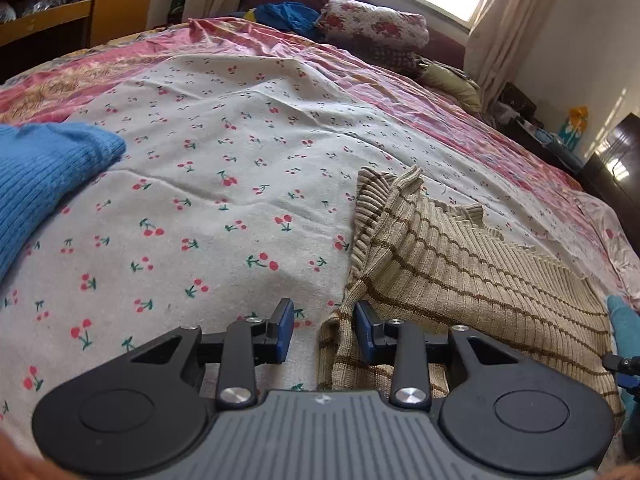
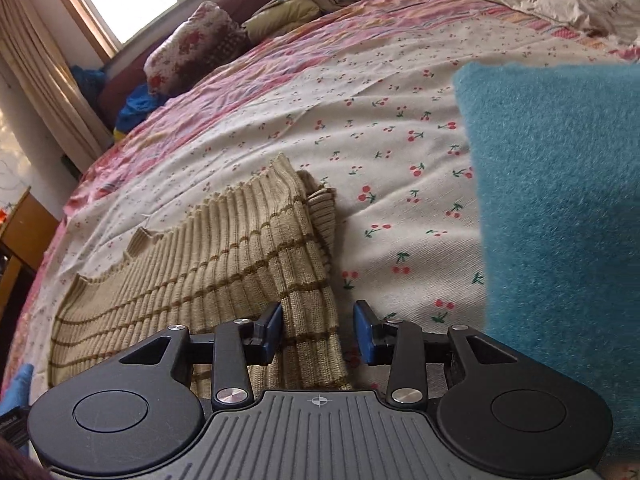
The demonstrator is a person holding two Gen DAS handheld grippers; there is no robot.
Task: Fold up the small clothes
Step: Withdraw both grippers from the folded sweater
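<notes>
The beige striped sweater (image 1: 460, 264) is lying on the cherry-print bedsheet (image 1: 224, 184), with both side parts already folded in over the body, so the fold is looking partly done; bringing the bottom up toward the neck is probably what is remaining. The left gripper (image 1: 323, 330) is hovering over the sweater's near left edge with its jaws spread and nothing between them, and the right gripper (image 2: 318, 330) is hanging over the near right edge, also spread and empty. A blue knit garment (image 1: 44, 176) is waiting to the left and a teal fuzzy one (image 2: 560, 220) to the right; whether either is folded is hard to tell. The bed is filling a sunlit room, with a floral pillow (image 1: 372, 24) and curtains (image 1: 508, 28) by the window.
</notes>
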